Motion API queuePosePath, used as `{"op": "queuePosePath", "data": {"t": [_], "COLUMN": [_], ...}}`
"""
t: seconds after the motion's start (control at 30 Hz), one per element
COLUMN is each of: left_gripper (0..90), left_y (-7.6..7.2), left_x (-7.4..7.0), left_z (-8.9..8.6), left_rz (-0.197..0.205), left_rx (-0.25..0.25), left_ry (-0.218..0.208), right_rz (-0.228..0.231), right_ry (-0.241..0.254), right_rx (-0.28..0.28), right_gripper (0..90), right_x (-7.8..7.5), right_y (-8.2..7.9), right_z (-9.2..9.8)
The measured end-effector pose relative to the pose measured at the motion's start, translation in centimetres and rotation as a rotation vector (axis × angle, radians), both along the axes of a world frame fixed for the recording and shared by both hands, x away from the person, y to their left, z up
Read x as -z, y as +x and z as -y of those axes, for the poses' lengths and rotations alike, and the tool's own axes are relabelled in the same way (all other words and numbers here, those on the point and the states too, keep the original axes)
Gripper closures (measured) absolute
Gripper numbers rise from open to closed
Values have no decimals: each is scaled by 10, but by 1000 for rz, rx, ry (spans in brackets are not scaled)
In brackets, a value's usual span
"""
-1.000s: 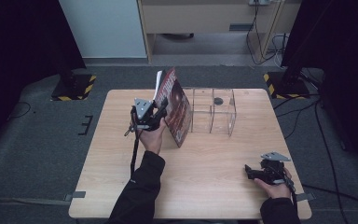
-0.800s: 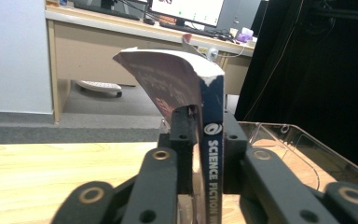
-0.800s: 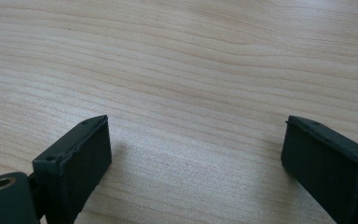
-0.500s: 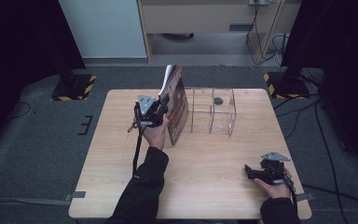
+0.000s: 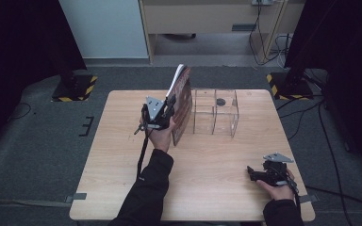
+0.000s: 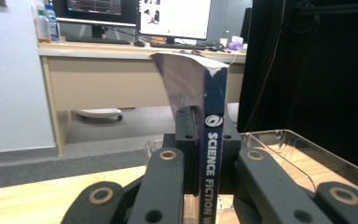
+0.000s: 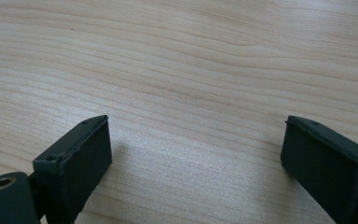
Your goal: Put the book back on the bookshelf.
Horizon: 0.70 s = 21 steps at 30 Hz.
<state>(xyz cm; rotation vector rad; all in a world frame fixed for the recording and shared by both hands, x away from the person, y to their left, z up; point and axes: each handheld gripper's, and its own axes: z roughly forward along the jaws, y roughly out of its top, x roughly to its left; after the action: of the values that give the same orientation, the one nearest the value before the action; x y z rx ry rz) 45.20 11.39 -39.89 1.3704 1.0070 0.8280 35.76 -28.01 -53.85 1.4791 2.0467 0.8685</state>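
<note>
Left tongs (image 5: pixel 169 109) clamped on book (image 5: pixel 183 104) spine, book held upright above the surface (image 5: pixel 113 155), just beside clear organizer (image 5: pixel 215 113). Right tongs (image 5: pixel 253 173) spread wide, empty, resting low at near right corner.

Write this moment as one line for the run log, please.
left tool: shut on book, held upright by its spine | clear organizer: right of book | right tool: open, idle over table

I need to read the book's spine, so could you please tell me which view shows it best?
The left gripper view: the book's spine fills its centre, lettering legible, clamped between the tongs. The high view shows the book small, cover only. The right gripper view faces the table.
</note>
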Motion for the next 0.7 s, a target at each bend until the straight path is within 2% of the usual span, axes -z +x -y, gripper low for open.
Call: {"op": "queuePosePath", "data": {"t": [0.1, 0.37, 0.57, 0.7], "left_gripper": [835, 817, 811, 793], "left_y": [-1, -5, -6, -8], "left_x": [0, 2, 3, 3], "left_z": [-3, -13, -16, -16], "left_rz": [-2, -6, -16, -15], "left_rx": [-5, -12, -14, -15], "left_ry": [9, -8, -5, 11], "right_rz": [-1, -1, -2, -3], "right_ry": [1, 1, 2, 3], "right_rx": [1, 1, 2, 2], "right_gripper": [87, 87, 87, 87], "right_x": [0, 0, 0, 0], "right_y": [0, 0, -1, -1], "right_z": [0, 0, -1, -1]}}
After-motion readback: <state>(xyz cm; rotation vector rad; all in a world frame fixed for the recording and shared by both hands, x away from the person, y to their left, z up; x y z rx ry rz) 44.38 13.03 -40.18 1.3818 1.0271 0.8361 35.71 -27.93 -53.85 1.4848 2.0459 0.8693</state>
